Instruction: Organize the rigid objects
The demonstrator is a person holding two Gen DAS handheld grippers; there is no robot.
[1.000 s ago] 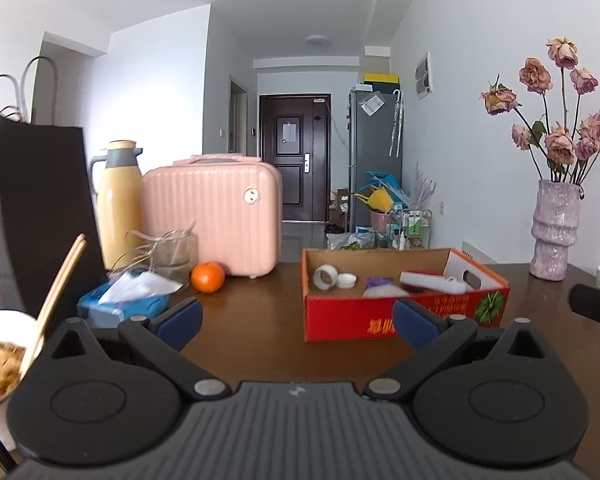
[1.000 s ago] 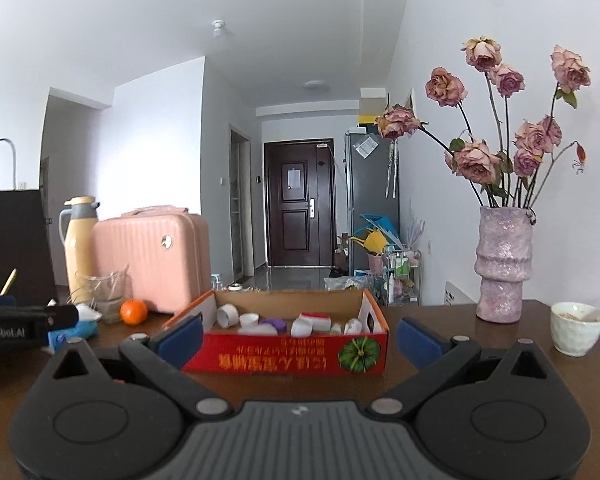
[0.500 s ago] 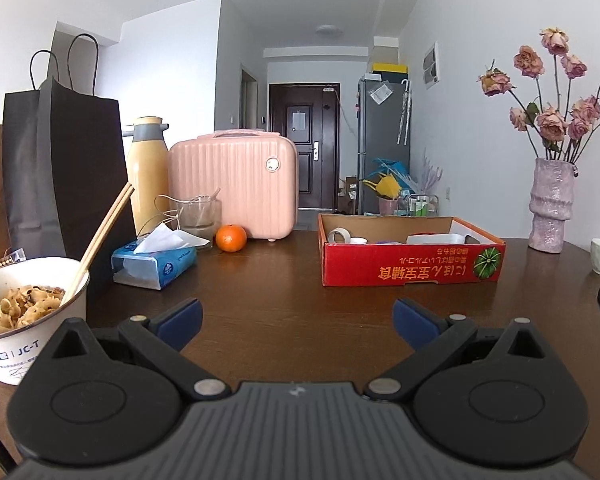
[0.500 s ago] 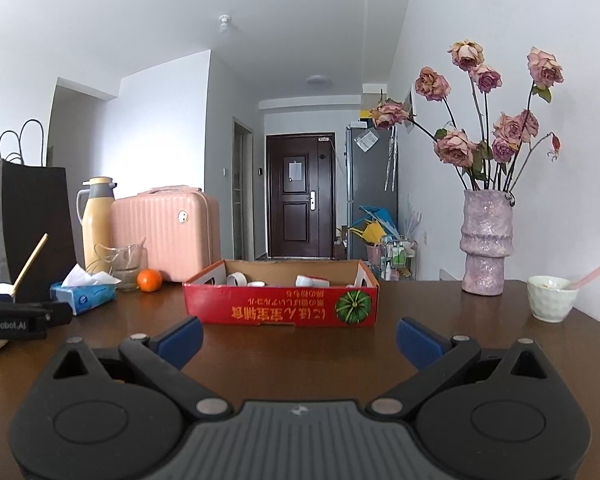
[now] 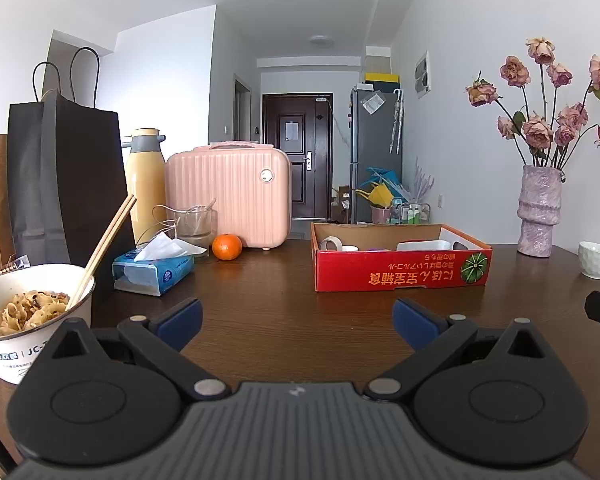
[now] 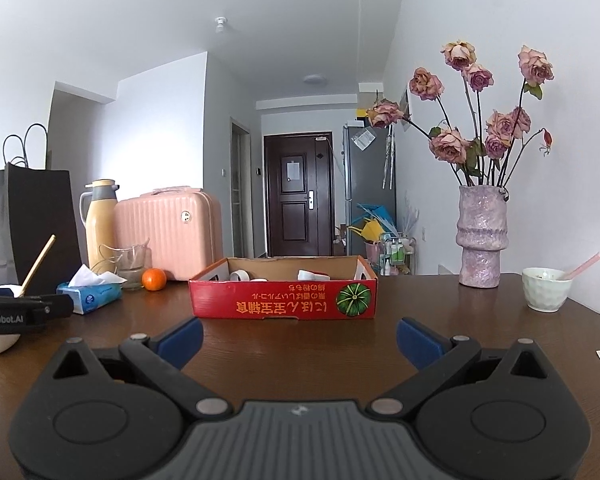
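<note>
We log both grippers, left gripper [image 5: 296, 322] and right gripper [image 6: 299, 335], spread wide and empty, short of the red box [image 6: 284, 302]; "GenRobot.AI" is readable left of it.

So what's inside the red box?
Over the red box's front wall you can see a roll of tape, a flat white box, a small purple thing and some white bits. The wall hides the box's floor and anything lying low.

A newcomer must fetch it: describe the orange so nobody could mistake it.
Find the pink suitcase at the table's back left. At its foot, beside a glass jar, sits the orange. It is the only small, round, bright orange thing there.
</note>
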